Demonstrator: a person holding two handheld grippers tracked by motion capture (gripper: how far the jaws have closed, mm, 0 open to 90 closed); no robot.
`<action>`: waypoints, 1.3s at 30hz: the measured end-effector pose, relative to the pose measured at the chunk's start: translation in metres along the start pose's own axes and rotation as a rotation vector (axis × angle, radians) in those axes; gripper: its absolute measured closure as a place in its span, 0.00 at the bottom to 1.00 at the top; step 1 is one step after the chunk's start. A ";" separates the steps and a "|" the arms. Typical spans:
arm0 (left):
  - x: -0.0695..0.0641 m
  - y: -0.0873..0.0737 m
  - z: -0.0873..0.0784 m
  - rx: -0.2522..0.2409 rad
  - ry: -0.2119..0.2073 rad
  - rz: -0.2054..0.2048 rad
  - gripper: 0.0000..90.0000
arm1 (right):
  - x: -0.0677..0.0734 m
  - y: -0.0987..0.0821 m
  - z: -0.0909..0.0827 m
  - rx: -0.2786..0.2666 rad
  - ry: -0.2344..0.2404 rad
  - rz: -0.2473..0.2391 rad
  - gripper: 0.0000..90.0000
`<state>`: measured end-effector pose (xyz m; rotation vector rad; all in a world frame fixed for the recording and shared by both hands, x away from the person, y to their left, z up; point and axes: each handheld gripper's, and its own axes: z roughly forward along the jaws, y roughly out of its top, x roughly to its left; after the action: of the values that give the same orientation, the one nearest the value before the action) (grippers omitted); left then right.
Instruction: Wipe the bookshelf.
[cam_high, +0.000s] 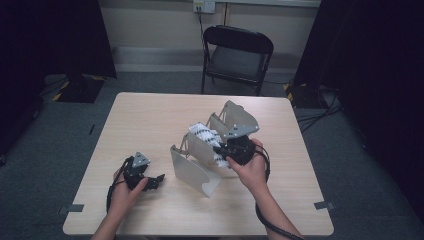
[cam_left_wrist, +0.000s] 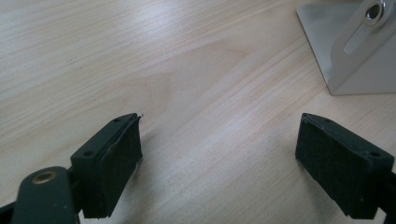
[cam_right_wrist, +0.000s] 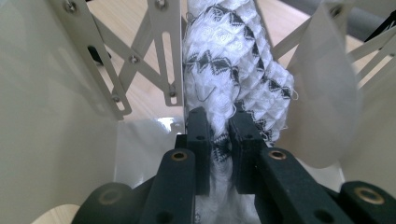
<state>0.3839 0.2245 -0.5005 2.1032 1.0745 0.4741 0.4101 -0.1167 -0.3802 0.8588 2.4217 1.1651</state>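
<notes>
Right gripper (cam_right_wrist: 219, 140): clamped on the white patterned cloth (cam_right_wrist: 233, 70).
Cloth: runs straight ahead between rack (cam_high: 192, 172) dividers, probably lifting free.
Left gripper (cam_left_wrist: 219, 163): jaws apart, idle.

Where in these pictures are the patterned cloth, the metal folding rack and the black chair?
patterned cloth (cam_right_wrist: 233, 70), right gripper view, on its bunched middle above the jaws.
metal folding rack (cam_high: 192, 172), high view, on its near end plate.
black chair (cam_high: 235, 62), high view, on its seat.
</notes>
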 end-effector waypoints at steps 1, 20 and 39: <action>0.000 0.000 0.000 0.000 0.000 0.000 0.16 | 0.000 -0.003 0.002 0.003 0.006 0.003 0.90; 0.000 0.000 0.000 0.000 0.000 0.000 0.16 | 0.006 -0.073 0.047 0.143 0.054 0.041 0.89; 0.000 0.000 0.000 0.000 0.000 0.001 0.16 | 0.010 -0.078 0.060 0.183 -0.036 0.086 0.74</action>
<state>0.3839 0.2245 -0.5005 2.1037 1.0737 0.4741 0.4041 -0.1126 -0.4793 1.0392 2.5130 0.9580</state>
